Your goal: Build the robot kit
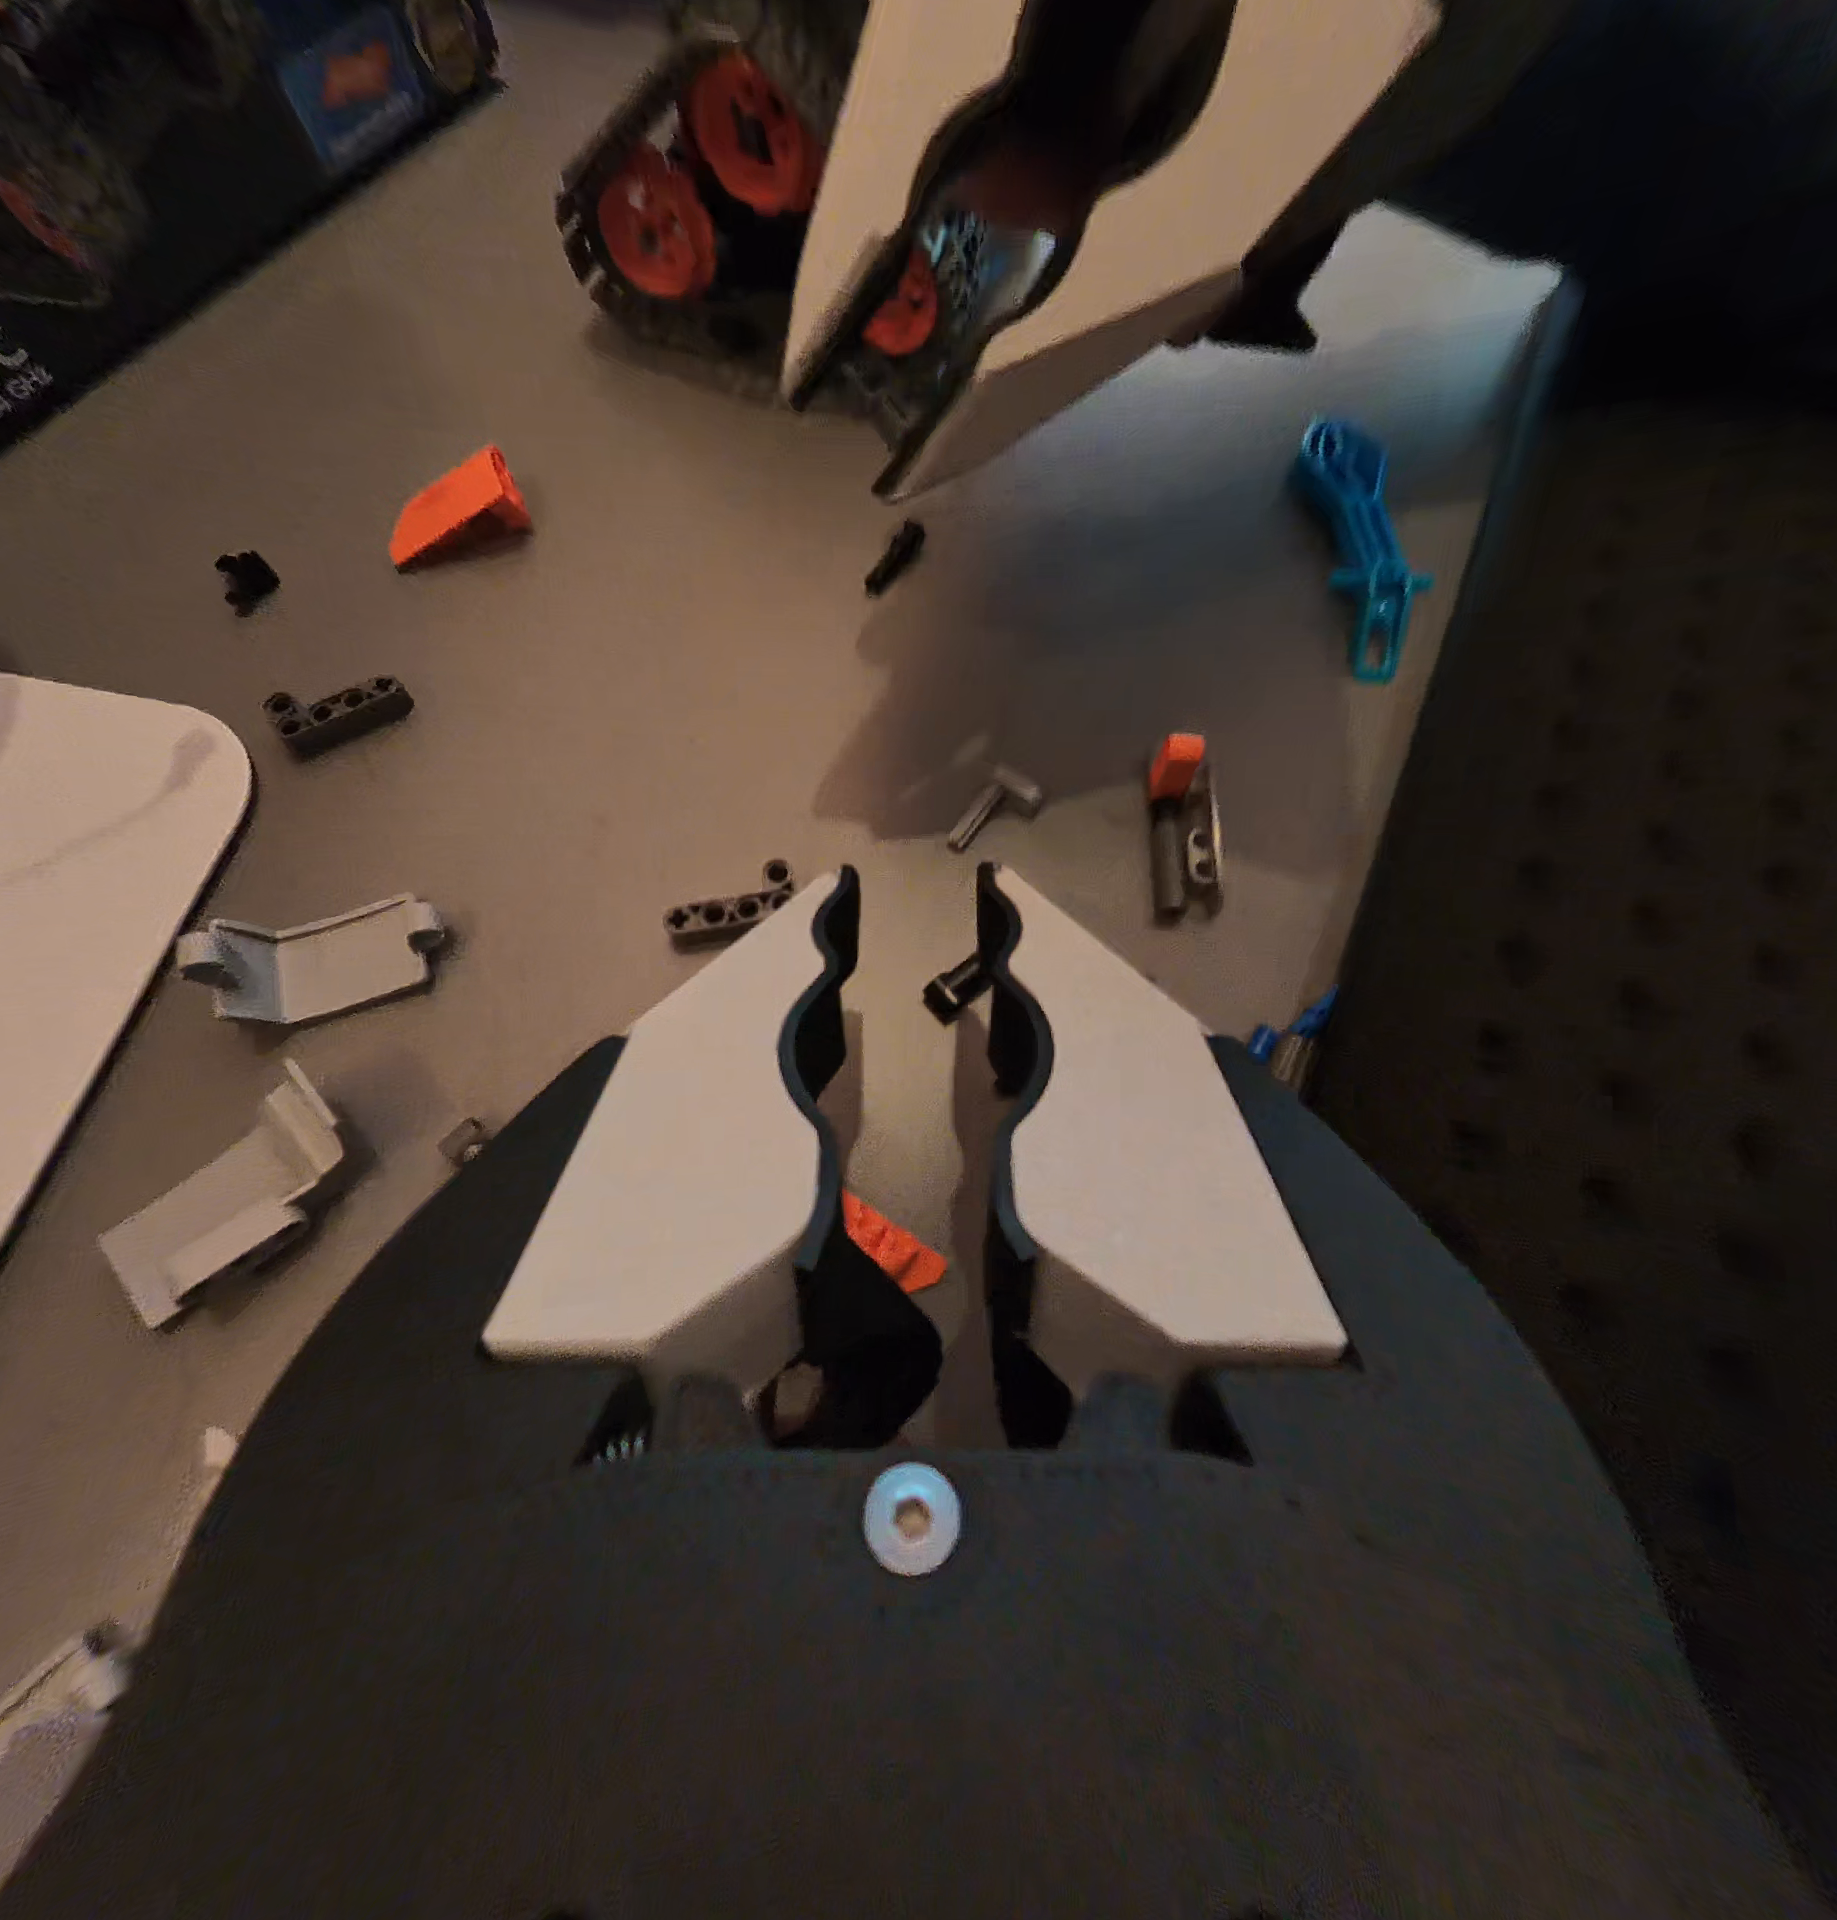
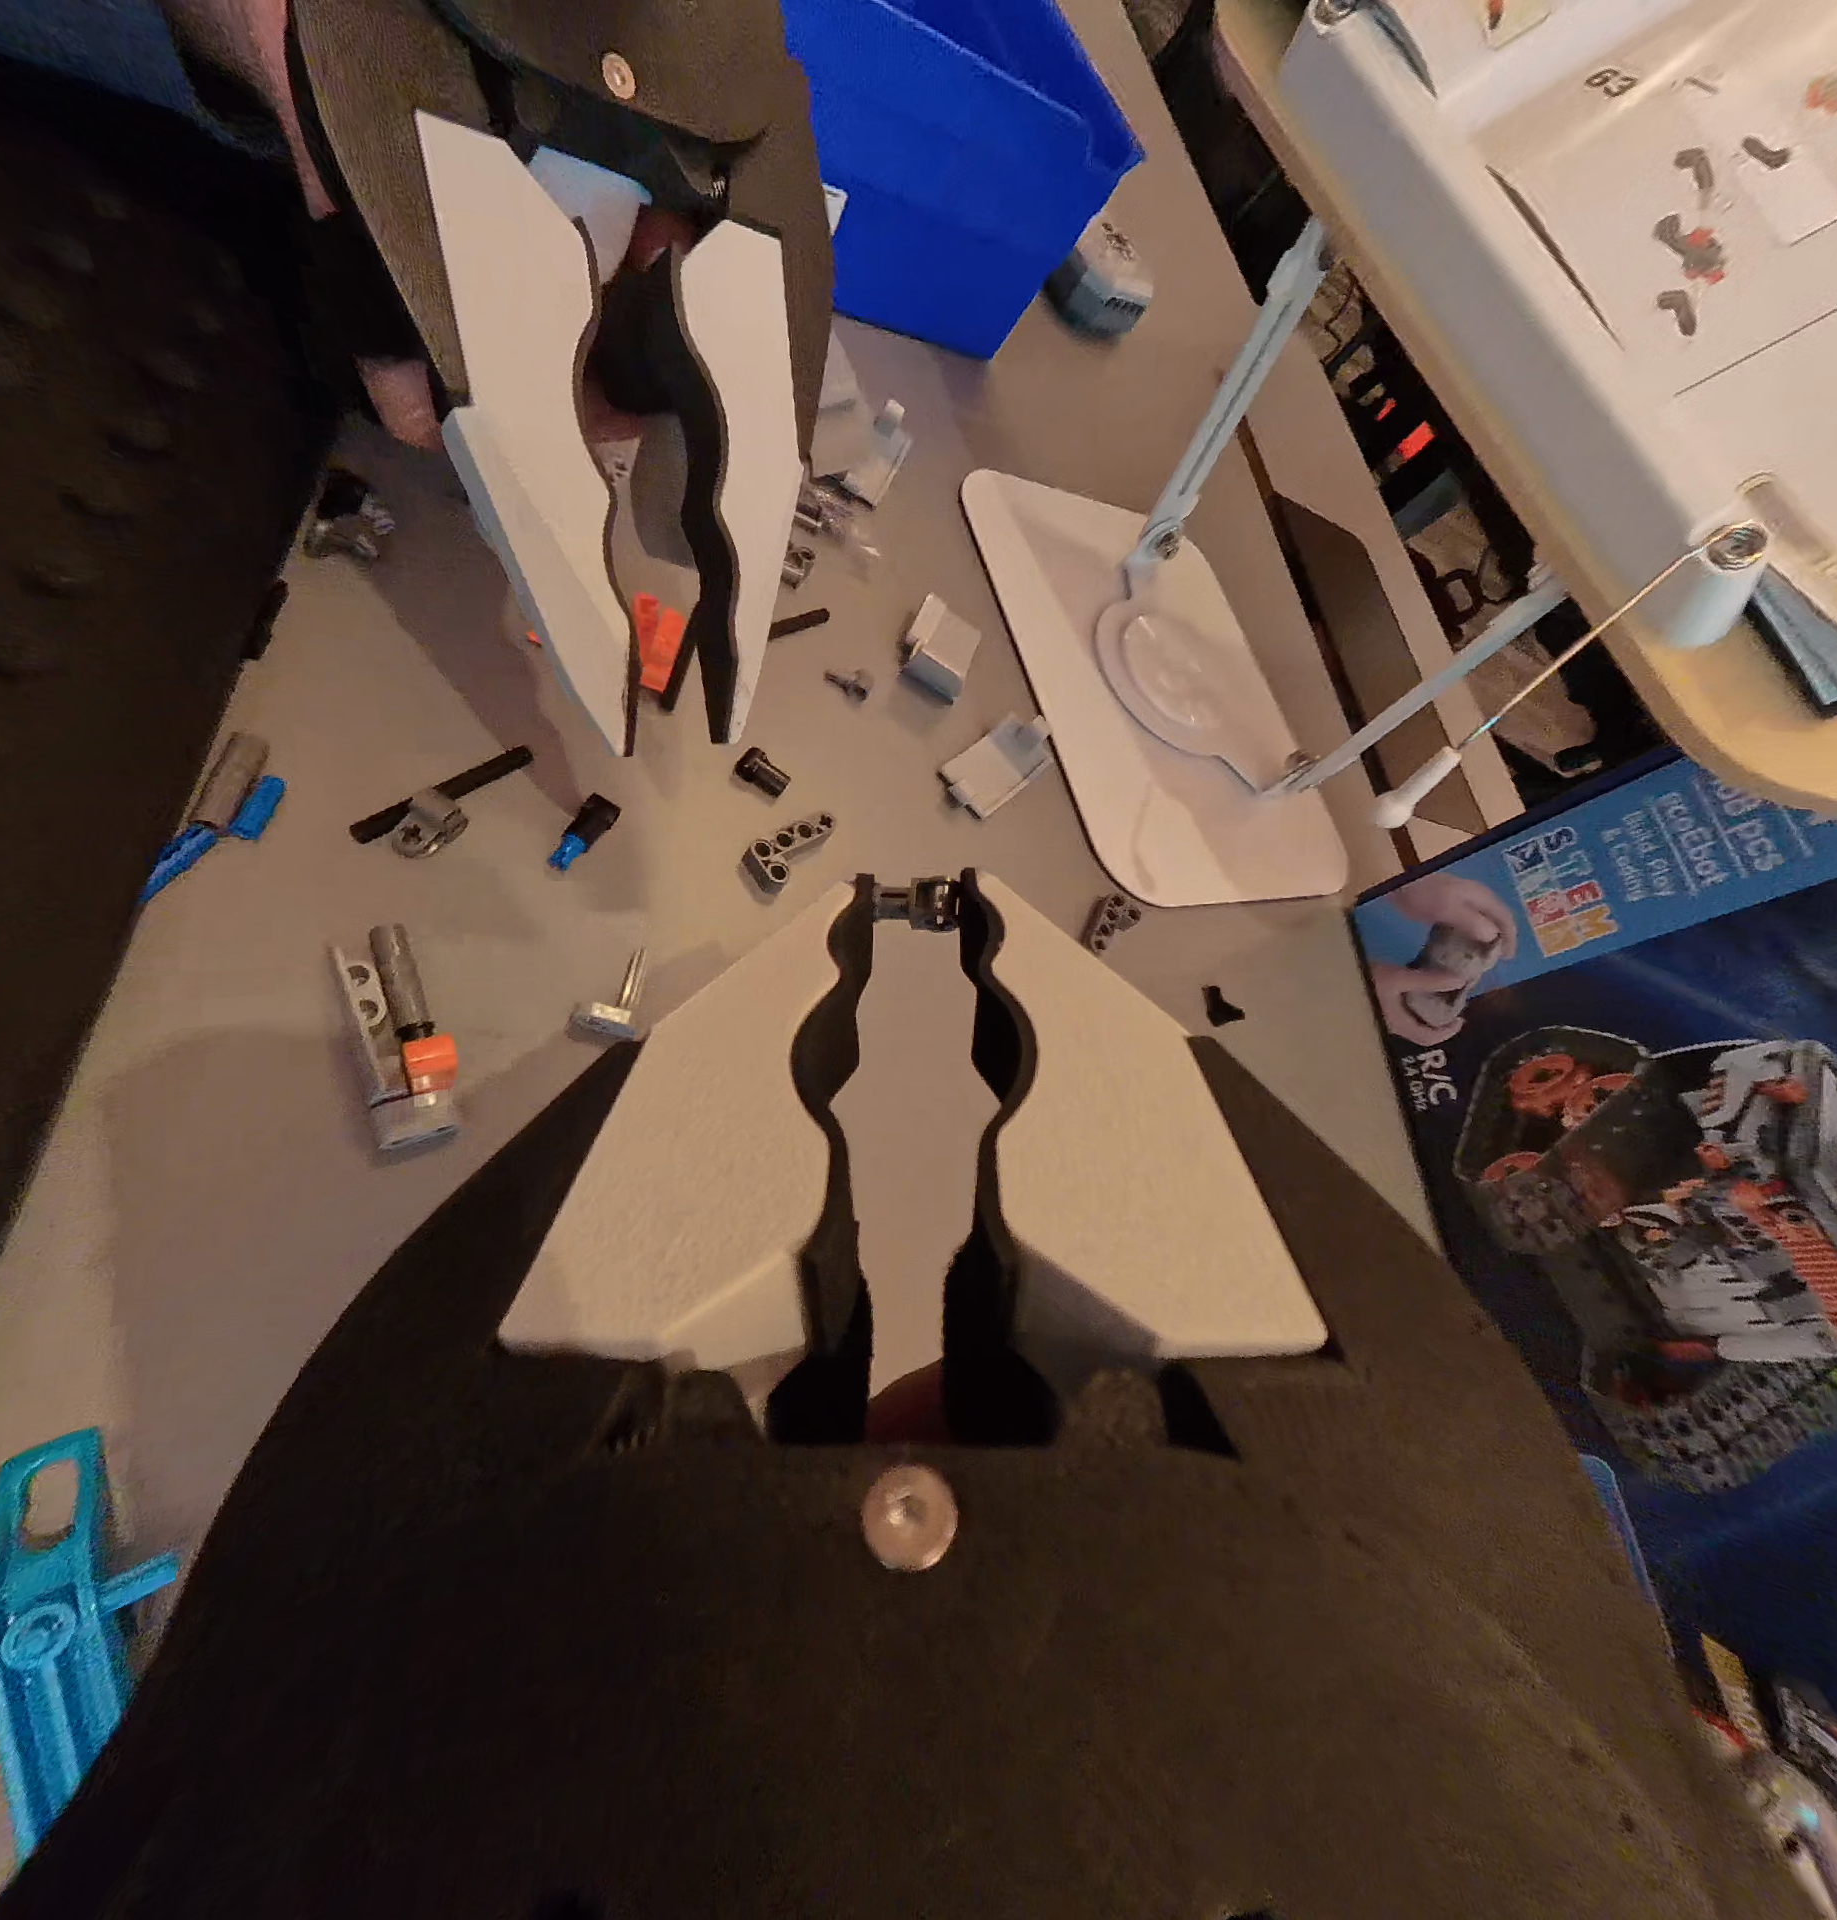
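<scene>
Right gripper pinching small grey-black connector at fingertips, above grey table. Left gripper jaws apart, empty, black pin just below.

Loose building parts litter the grey counter: an orange wedge, a blue beam, grey panels, beside a tracked model, blue bin and printed box.
</scene>
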`<state>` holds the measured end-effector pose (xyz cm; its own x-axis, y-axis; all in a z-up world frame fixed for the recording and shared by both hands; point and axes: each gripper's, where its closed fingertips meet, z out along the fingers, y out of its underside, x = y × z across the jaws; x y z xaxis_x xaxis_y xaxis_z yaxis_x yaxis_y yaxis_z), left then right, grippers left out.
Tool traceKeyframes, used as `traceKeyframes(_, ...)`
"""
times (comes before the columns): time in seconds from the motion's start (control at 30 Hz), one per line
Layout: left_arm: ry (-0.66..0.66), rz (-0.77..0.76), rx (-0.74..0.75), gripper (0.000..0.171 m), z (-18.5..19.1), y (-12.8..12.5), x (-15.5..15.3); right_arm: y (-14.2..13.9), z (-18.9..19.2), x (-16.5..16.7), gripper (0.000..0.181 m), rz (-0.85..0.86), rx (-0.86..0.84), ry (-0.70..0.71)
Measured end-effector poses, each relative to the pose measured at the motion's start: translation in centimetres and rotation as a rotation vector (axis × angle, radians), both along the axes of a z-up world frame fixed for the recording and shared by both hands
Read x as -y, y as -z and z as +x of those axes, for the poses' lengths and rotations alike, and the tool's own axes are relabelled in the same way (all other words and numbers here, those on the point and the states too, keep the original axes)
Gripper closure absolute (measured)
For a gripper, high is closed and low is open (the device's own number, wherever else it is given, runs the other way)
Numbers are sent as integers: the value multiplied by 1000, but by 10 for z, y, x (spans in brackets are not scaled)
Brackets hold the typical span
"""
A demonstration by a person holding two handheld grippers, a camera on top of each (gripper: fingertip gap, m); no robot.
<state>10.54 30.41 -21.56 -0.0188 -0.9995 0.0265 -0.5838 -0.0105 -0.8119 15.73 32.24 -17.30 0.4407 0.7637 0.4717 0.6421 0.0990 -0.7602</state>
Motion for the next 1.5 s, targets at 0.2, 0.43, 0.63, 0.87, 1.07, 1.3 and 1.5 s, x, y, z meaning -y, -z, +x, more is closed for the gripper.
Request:
traceKeyframes(0.2, 164, 214, -198, 144, -12, 22, 6, 13, -8, 9, 168, -59, 22, -57)
traceKeyframes(0.43, 282, 289, -292, 145, -9, 39, 10, 16, -12, 11, 168, -75, 18, -75)
traceKeyframes(0.63, 265, 269, -276, 164, -4, 43, 9, 20, -11, 11, 168, -87, 17, -82)
traceKeyframes(0.87, 241, 282, -261, 164, -3, 42, 10, 21, -7, 11, 168, -100, 10, -81)
traceKeyframes(1.07, 241, 276, -243, 163, -2, 42, 12, 22, -7, 14, 168, -113, 10, -101)
traceKeyframes(1.3, 239, 288, -244, 157, 0, 41, 11, 22, -5, 16, 168, -117, 17, -108)
traceKeyframes(1.5, 254, 325, -234, 152, 10, 34, 11, 22, -2, 17, 168, -114, 30, -107)
